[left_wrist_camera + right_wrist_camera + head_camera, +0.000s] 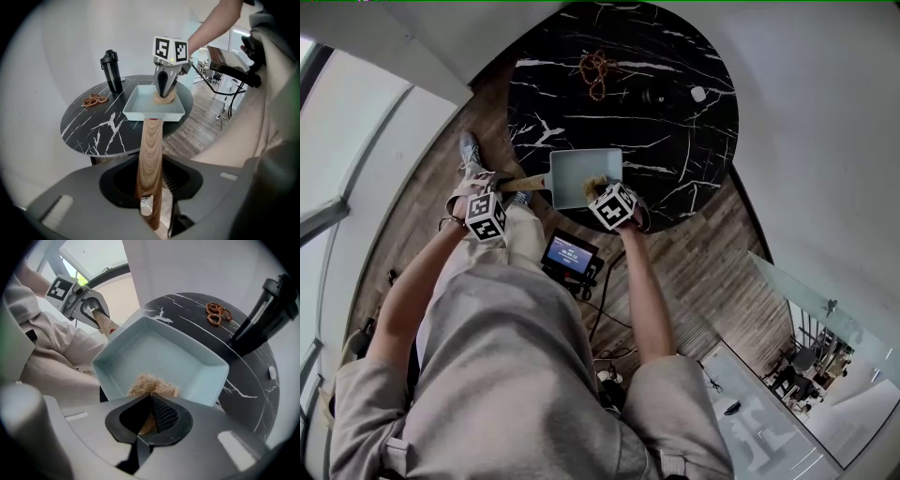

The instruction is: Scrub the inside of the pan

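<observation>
Black marble table (pixel 675 112) with the pan (pixel 572 173), left tongs (pixel 151 201) clamped on the wooden handle (pixel 152 150), pretty sure to steady it while right tongs (pixel 149 413) pinch the scrubber (pixel 150 383) inside.

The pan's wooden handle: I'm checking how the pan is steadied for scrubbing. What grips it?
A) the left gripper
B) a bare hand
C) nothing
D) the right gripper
A: the left gripper has its jaws clamped on the wooden handle, while the right gripper holds a tan fibrous scrub pad down inside the pan.
</observation>
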Motion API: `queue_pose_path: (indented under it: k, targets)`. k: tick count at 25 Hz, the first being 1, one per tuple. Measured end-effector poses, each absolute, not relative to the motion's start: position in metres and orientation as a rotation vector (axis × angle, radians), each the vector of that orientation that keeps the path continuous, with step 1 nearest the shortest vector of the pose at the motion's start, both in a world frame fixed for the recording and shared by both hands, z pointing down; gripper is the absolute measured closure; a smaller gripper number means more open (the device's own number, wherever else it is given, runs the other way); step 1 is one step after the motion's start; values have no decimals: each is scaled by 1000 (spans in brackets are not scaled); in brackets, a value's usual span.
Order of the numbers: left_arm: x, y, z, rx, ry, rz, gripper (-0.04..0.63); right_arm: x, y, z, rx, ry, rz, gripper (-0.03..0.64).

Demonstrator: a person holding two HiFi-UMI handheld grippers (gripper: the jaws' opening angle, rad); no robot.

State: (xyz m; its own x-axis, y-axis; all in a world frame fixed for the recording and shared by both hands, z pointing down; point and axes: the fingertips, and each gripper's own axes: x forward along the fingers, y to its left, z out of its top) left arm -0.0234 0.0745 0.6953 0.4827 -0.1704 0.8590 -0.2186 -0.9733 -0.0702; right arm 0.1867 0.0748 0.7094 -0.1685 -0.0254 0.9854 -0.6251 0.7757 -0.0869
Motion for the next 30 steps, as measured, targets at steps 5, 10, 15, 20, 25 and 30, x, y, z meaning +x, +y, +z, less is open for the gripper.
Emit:
queue_pose_path:
  k: [5,10,15,20,25,30]
  targets:
    - [-24,75,695,2649,-344,1536,472,160,86,710,469,-1710,606,595]
    - [-24,75,695,2635,-340,1544,472,132,91,707,447,-1770,654,595]
    - [-23,76,695,2631,-343,1550,471,112,96,711,393,-1815,706,595]
    - [-23,76,696,2627,-345,1558,472,107,94,712,359,-1828,780,597]
    - [-24,75,698,2627,-345,1569,472,106,97,712,364,-1835,883,597]
    - [-24,74,697,2631,-328,1580,472,102,102,707,343,-1869,984,597]
